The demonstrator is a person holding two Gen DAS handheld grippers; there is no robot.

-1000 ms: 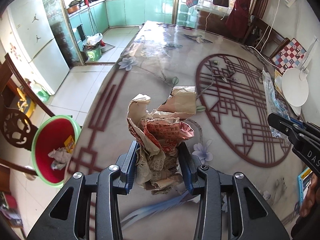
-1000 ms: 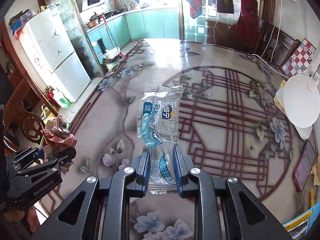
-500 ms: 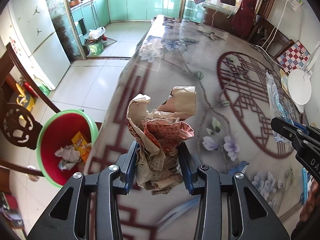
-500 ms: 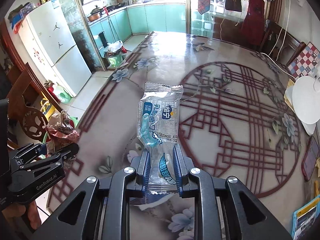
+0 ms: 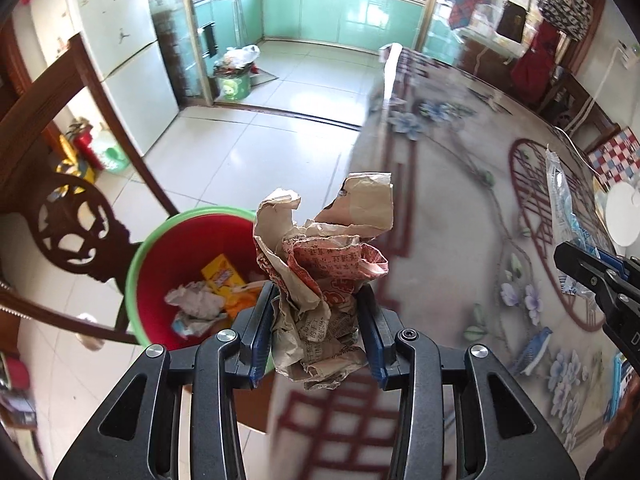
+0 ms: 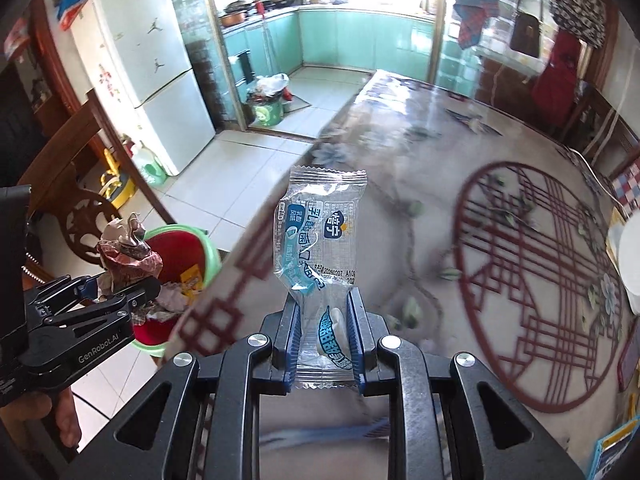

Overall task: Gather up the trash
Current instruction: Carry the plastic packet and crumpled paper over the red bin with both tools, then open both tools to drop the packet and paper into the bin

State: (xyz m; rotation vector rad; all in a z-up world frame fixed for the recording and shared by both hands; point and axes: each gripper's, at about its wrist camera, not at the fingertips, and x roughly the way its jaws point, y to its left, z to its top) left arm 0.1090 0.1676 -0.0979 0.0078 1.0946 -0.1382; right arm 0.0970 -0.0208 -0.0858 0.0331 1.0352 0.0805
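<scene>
Between the blue pads of the left gripper [image 5: 316, 332]: a crumpled wad of brown and red printed paper [image 5: 324, 280], squeezed at its lower half, the top flaring above the fingers. Just beyond and below it, at the table edge [image 5: 372, 128], a red bin with a green rim [image 5: 138, 264], standing on the tiled floor [image 5: 248, 148] and already holding a yellow packet [image 5: 223, 276] and balled-up paper scraps [image 5: 196, 300]. Beside the bin, a dark carved wooden chair [image 5: 76, 232]. Off to the right, over the flowered tablecloth [image 6: 440, 184]: the right gripper [image 6: 324, 336], jaws narrow and clamped on a clear plastic wrapper with blue print [image 6: 316, 240], upright above the fingers. Farther back: a white fridge [image 6: 148, 60] and teal kitchen cabinets [image 6: 352, 36].
</scene>
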